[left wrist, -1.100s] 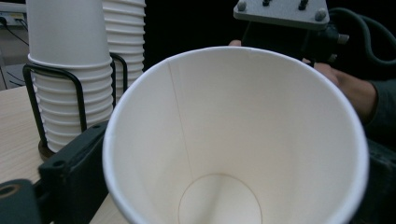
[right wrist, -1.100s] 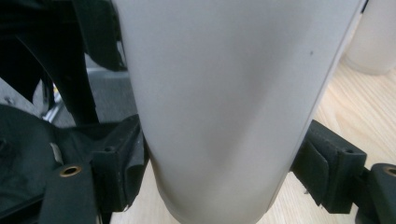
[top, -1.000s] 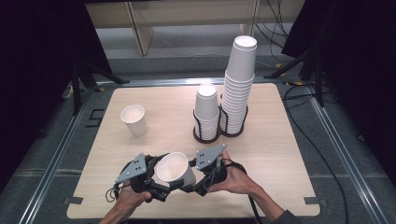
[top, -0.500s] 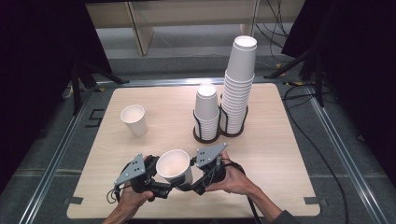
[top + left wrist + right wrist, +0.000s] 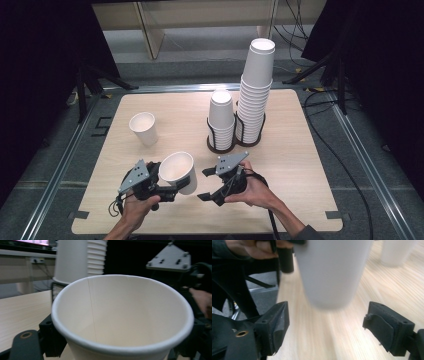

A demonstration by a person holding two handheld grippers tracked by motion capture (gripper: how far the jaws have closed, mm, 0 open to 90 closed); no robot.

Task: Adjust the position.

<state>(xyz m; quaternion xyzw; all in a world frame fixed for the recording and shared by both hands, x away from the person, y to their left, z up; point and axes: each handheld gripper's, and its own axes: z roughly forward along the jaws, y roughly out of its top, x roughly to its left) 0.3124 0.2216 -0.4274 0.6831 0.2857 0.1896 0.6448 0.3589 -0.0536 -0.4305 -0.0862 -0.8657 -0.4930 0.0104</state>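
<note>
A light wooden table (image 5: 310, 165) carries everything. At its far side stands a black wire holder (image 5: 235, 142) with two stacks of white paper cups, mouths down: a tall stack (image 5: 256, 95) on the right and a short stack (image 5: 221, 120) just beside it on the left. Well apart, at the table's left, one single cup (image 5: 143, 128) stands upright with its mouth up.

Near the front edge, the left tongs (image 5: 172, 184) are clenched on a white paper cup (image 5: 176, 171), held off the table and tilted, with its open mouth facing up and toward the camera. In the left gripper view this cup's rim and empty inside sit close to the lens. The right tongs (image 5: 206, 184) hover just beside the cup, apart from it, jaws spread wide and grasping nothing. In the right gripper view the cup's blurred wall hangs ahead of the two open jaws.

As a judgement, the work seems to be taking cups from the stacks and setting them out singly. One cup is already placed. The held cup is free of the stacks but not yet set down, and many cups remain in the holder.
</note>
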